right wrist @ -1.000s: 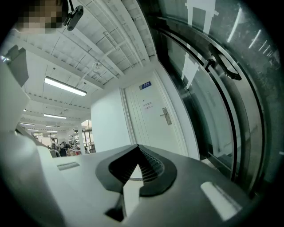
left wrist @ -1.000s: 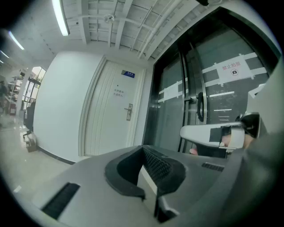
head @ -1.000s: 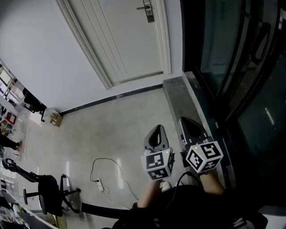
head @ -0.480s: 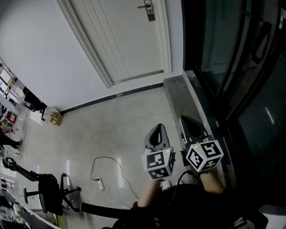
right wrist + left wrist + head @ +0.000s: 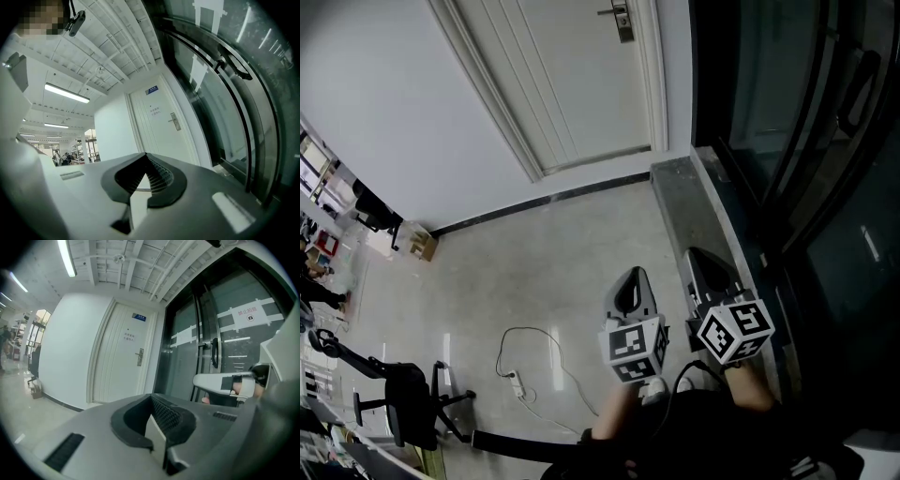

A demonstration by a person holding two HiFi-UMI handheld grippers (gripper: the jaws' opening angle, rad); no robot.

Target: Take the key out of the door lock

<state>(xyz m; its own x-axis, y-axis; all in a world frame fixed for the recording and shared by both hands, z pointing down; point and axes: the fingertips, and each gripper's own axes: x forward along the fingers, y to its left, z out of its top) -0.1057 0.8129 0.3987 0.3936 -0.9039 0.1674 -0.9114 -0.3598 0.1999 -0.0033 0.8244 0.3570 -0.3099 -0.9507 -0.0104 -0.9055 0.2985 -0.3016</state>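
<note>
The white door [image 5: 572,75] stands closed at the far end of the floor, and its metal lock plate with lever handle [image 5: 622,19] shows near the top edge. The lock plate [image 5: 139,356] is small in the left gripper view and the same lock plate [image 5: 175,121] is small in the right gripper view. No key can be made out at this distance. My left gripper [image 5: 630,284] and right gripper [image 5: 705,265] are held side by side, well short of the door and pointing toward it. Both are shut with nothing in them.
Dark glass doors [image 5: 806,141] with a long handle run along the right, above a grey stone threshold [image 5: 684,202]. A white cable and power strip [image 5: 517,382] lie on the floor at the left, near an office chair [image 5: 403,408]. A cardboard box [image 5: 422,244] sits by the wall.
The head view has shifted a little: the door and its handle sit slightly further right, and both grippers sit slightly lower. Both grippers stay shut.
</note>
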